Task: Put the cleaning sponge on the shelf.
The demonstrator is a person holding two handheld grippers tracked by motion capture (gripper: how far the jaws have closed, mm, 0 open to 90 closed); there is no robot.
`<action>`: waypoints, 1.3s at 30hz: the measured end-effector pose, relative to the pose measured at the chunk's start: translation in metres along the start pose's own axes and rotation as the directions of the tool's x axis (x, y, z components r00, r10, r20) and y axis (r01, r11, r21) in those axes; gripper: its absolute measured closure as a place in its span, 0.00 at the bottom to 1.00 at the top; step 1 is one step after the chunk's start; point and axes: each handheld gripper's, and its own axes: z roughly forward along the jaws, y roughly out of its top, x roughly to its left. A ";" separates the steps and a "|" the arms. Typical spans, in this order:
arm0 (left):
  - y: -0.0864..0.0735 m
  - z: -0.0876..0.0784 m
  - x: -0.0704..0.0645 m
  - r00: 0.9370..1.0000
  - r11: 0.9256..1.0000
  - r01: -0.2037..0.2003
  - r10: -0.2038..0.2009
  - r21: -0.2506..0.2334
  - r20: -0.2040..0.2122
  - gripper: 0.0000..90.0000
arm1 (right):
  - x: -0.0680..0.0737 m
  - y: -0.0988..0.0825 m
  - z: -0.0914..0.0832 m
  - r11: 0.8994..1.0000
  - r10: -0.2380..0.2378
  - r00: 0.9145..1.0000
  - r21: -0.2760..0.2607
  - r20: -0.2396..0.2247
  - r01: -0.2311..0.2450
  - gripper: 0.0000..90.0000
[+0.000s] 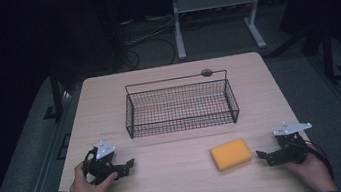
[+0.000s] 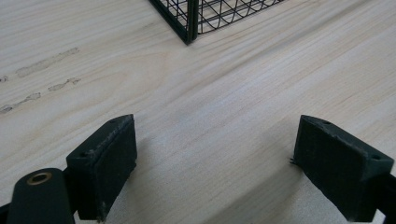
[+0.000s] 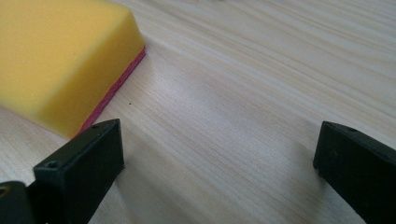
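A yellow sponge [image 1: 230,153] with a red underside lies flat on the wooden table [image 1: 181,185], right of centre near the front. A black wire basket [image 1: 180,105] stands behind it at the table's middle. My right gripper [image 1: 266,157] rests low on the table just right of the sponge, jaws open with nothing between them. In the right gripper view the sponge [image 3: 60,60] lies just beyond and outside the left jaw. My left gripper [image 1: 124,167] sits at the front left, also open over bare wood; the basket's corner [image 2: 189,23] shows ahead of it.
A small dark round disc [image 1: 206,72] sits on the table behind the basket. Faint scuff marks [image 2: 42,81] mark the wood near the left gripper. Beyond the table, a white-legged stand [image 1: 178,29] and cables lie on the dark floor.
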 end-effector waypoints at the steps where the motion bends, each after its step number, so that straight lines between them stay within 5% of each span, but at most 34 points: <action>1: 0.000 0.000 0.000 1.000 1.000 0.000 0.000 0.000 0.000 0.14 | 0.000 0.000 0.000 1.000 0.000 1.000 0.000 0.000 0.000 0.01; 10: 0.000 0.000 0.000 1.000 1.000 0.000 0.000 0.000 -0.001 0.14 | 0.000 -0.001 -0.001 1.000 0.000 1.000 -0.001 -0.005 0.000 0.02; 20: 0.000 0.000 0.000 1.000 1.000 0.000 0.000 0.000 0.000 0.14 | -0.002 0.001 -0.014 1.000 0.004 0.999 0.017 -0.035 -0.004 0.19; 30: 0.000 0.000 0.000 1.000 1.000 0.000 0.000 0.000 0.000 0.14 | 0.011 0.006 -0.032 1.000 -0.019 0.995 0.001 -0.099 0.019 0.54; 32: 0.000 0.000 0.000 1.000 1.000 0.000 0.000 0.000 0.000 0.14 | 0.015 0.005 -0.034 0.999 -0.037 0.990 0.009 -0.136 0.038 0.69; 39: 0.000 0.000 0.000 1.000 1.000 0.000 0.000 0.000 0.000 0.14 | 0.022 0.006 -0.036 0.997 -0.065 0.979 0.023 -0.195 0.070 0.95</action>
